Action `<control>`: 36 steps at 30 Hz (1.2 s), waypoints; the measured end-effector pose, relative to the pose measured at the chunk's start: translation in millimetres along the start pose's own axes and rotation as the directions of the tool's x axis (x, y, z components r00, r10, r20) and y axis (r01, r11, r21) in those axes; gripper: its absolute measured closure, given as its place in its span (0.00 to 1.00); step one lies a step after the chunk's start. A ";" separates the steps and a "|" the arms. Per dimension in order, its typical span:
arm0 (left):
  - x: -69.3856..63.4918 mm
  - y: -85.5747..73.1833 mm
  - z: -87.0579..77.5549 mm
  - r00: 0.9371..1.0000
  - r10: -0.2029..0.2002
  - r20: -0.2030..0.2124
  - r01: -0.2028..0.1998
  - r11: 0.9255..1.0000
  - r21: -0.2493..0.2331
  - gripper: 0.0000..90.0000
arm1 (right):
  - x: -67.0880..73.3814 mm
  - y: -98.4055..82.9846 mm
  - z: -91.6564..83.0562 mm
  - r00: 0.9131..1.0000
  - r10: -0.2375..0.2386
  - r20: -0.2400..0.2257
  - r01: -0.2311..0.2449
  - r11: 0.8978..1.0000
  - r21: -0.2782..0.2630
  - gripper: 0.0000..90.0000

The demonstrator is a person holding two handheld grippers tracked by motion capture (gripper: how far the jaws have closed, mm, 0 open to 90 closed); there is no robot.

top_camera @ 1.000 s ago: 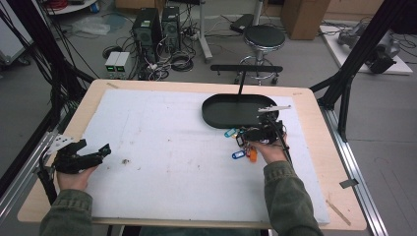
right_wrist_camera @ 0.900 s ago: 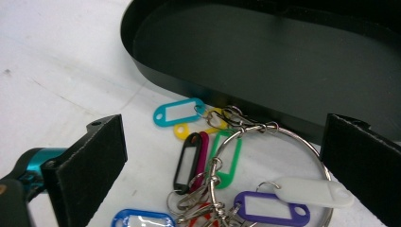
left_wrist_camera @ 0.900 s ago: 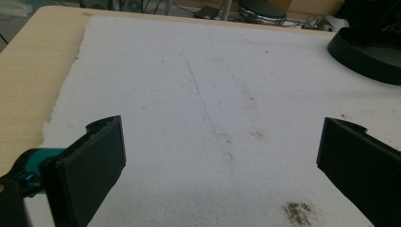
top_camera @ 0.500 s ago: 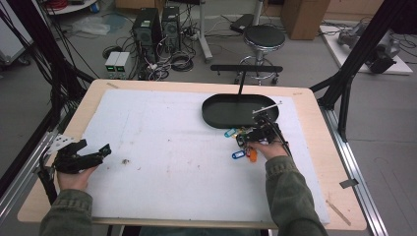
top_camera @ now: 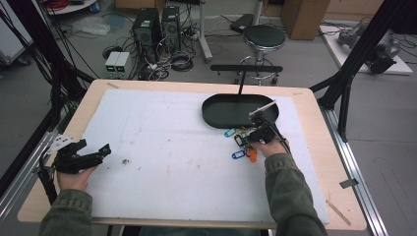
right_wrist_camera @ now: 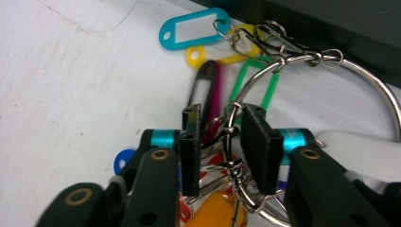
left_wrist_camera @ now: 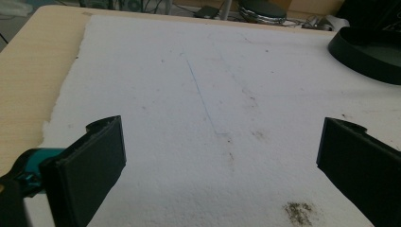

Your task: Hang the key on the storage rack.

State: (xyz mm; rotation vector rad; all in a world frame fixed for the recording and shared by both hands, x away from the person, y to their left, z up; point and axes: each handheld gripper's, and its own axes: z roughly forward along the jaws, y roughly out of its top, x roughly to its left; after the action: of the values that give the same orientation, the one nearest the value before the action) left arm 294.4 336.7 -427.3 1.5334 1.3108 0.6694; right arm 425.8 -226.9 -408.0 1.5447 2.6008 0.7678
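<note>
One black oval tray (top_camera: 216, 114) sits on the counter (top_camera: 314, 162), which carries one white mat (top_camera: 162, 147). One large metal ring (right_wrist_camera: 378, 94) holds a bunch of key tags; in the right gripper view at least seven colours can be counted: one teal tag (right_wrist_camera: 189, 30), one yellow tag (right_wrist_camera: 201, 59), one green tag (right_wrist_camera: 265, 85), one black tag (right_wrist_camera: 198, 92), one magenta tag (right_wrist_camera: 215, 101), one blue tag (right_wrist_camera: 124, 160) and one orange tag (right_wrist_camera: 213, 213); more may be hidden under the jaws. Two grippers are in play, one per hand: the left gripper (top_camera: 93, 153) and the right gripper (top_camera: 252, 135). On the floor beyond stand one round stool (top_camera: 264, 37) and two black computer towers (top_camera: 157, 24).
</note>
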 end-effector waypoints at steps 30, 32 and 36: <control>0.1 0.0 0.9 1.000 -0.007 0.006 0.007 1.000 -0.004 0.03 | 23.9 -2.0 -71.3 0.980 -0.197 0.015 0.197 0.967 -0.163 0.91; 0.2 0.0 1.1 1.000 -0.009 0.010 0.009 1.000 -0.003 0.03 | 25.4 0.4 -75.8 0.980 -0.201 0.000 0.198 0.964 -0.176 0.91; -0.4 0.1 1.0 1.000 -0.013 0.016 0.013 1.000 -0.001 0.03 | 25.1 4.6 -82.0 0.979 -0.206 0.006 0.204 0.962 -0.180 0.91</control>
State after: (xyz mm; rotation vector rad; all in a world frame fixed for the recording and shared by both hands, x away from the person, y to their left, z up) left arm 295.2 336.1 -427.5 1.5248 1.3068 0.6481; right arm 395.5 -237.1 -328.4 1.2044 2.5626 0.9629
